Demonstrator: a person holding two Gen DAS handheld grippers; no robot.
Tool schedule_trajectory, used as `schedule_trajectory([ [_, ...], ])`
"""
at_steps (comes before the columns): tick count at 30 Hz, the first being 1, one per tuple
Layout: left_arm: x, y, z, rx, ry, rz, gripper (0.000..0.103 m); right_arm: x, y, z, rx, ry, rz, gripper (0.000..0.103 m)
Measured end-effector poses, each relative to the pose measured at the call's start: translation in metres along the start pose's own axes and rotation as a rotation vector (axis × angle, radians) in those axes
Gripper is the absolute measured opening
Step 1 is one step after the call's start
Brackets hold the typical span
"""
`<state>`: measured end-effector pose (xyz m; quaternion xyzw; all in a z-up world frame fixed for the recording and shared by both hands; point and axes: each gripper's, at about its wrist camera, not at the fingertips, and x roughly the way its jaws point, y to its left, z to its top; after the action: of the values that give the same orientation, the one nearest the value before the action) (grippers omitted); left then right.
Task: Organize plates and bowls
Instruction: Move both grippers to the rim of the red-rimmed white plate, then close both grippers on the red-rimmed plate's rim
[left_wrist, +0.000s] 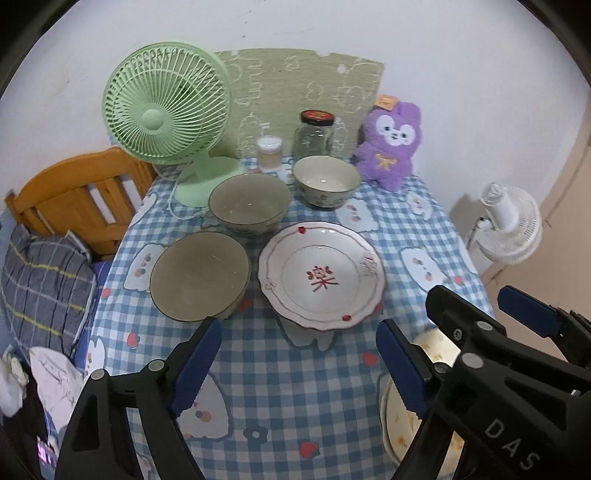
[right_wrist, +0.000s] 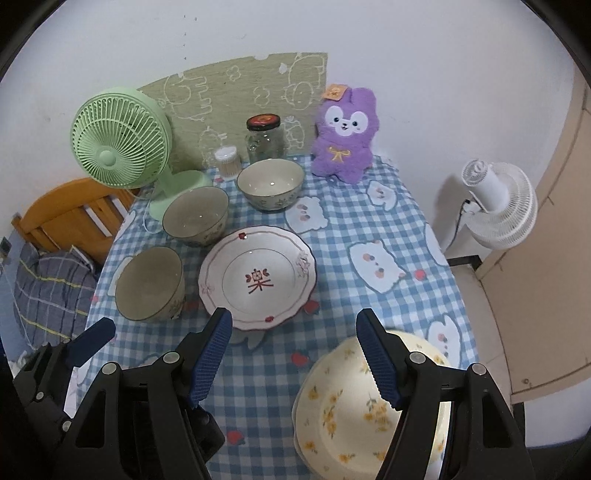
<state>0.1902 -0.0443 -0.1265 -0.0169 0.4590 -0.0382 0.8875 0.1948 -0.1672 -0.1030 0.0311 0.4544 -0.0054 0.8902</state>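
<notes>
ceramic stock, sorting not begun: three bowls (left_wrist: 199, 275) left of centre, red-motif plate (left_wrist: 321, 275) mid-frame, floral plate (right_wrist: 369, 413) lower right; my left gripper (left_wrist: 299, 365) and right gripper (right_wrist: 293, 360) spread, empty; next, i'd judge, grasp a plate rim.

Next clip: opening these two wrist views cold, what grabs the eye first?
Probably the green fan at the back left and the purple plush toy at the back right, both against the wall. Then the white plate with red markings mid-table on the blue checked tablecloth, three bowls to its left and behind it.
</notes>
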Motion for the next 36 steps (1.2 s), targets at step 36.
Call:
schedule_trajectory([
  [36,0.163,-0.009,0.013,-0.299,0.201,0.245,0.073,0.179,-0.017,0.057,-0.209,0.149,0.167,0.071],
])
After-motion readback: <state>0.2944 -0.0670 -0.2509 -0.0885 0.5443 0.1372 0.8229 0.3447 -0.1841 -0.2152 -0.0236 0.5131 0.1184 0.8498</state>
